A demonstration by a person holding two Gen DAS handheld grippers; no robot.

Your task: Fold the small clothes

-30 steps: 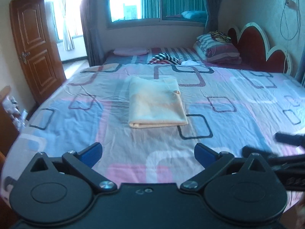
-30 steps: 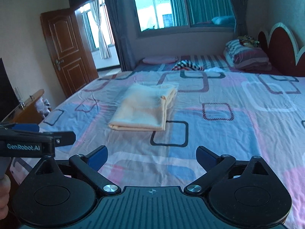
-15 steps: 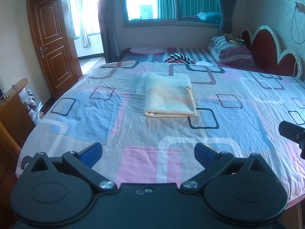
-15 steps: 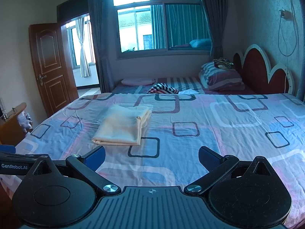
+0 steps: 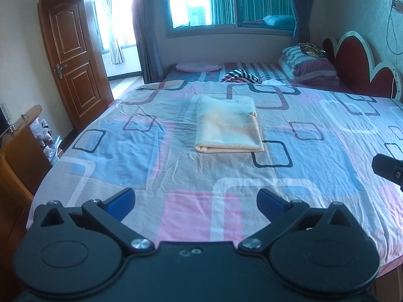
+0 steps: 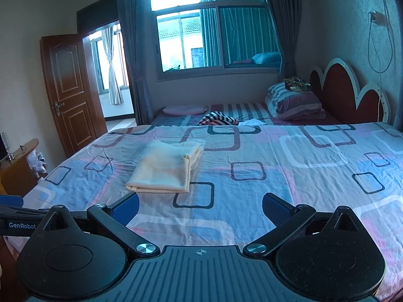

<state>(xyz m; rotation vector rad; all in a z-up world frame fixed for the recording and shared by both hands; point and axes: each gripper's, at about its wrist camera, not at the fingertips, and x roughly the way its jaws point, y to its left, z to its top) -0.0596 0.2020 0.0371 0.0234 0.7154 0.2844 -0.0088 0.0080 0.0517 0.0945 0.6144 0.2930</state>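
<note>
Garment: a pale cream cloth folded into a neat rectangle (image 5: 228, 125) (image 6: 165, 170) lies flat on the bed's patterned sheet of pink, blue and white squares (image 5: 314, 156), near the middle of the bed, nothing touching it.
Change: the cloth has not shifted since half a second ago; both views now sit a little nearer it than they did then, and farther back than a second ago.
Left tool: the left tool (image 5: 196, 197) hangs over the near edge of the bed, well short of the cloth, blue pads spread wide and empty.
Right tool: the right tool (image 6: 200, 205) hovers near the cloth's near-right corner without touching, fingers spread and empty.
Pose: both tools point level across the bed toward the cloth, side by side.
Beyond: a striped garment (image 6: 217, 119) lies past the cloth, near the far side of the bed.
</note>
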